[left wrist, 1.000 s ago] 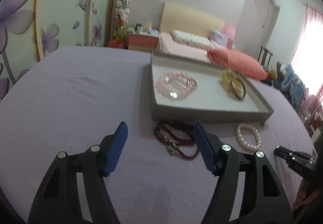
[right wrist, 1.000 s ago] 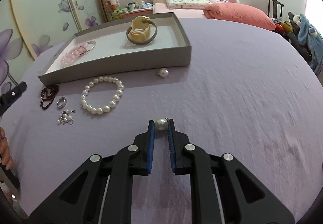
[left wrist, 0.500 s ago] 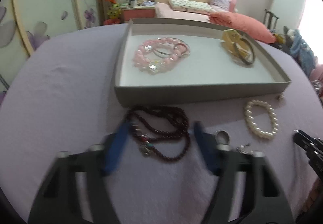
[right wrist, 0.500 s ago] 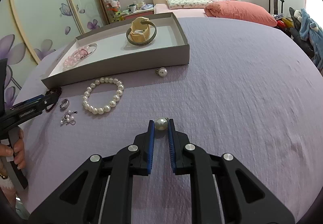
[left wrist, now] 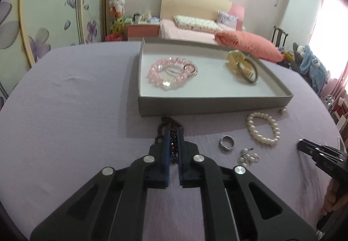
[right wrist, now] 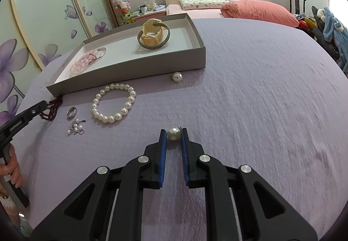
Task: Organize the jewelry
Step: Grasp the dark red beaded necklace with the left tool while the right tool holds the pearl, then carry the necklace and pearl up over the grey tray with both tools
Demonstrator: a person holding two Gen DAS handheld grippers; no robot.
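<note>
My left gripper (left wrist: 173, 132) is shut on a dark red bead necklace (left wrist: 171, 124) lying on the purple cloth just in front of the grey tray (left wrist: 213, 104). My right gripper (right wrist: 173, 132) is shut on a single pearl earring (right wrist: 173, 133) low over the cloth. The tray (right wrist: 130, 71) holds a pink bead bracelet (left wrist: 169, 73) and a beige watch inside a dark bangle (left wrist: 243, 64). A white pearl bracelet (right wrist: 114, 102), a silver ring (right wrist: 71, 112), a small pearl cluster (right wrist: 75, 128) and a second pearl earring (right wrist: 176, 76) lie on the cloth.
The purple cloth (right wrist: 261, 88) covers the whole work surface. A bed with an orange pillow (right wrist: 258, 11) stands behind it, and a floral wardrobe (right wrist: 43, 23) at the left. The left gripper shows at the left edge of the right wrist view (right wrist: 42, 107).
My left gripper has moved forward over the dark red necklace and shut on it; it was wide open before. My right gripper has stayed shut on the pearl earring.
</note>
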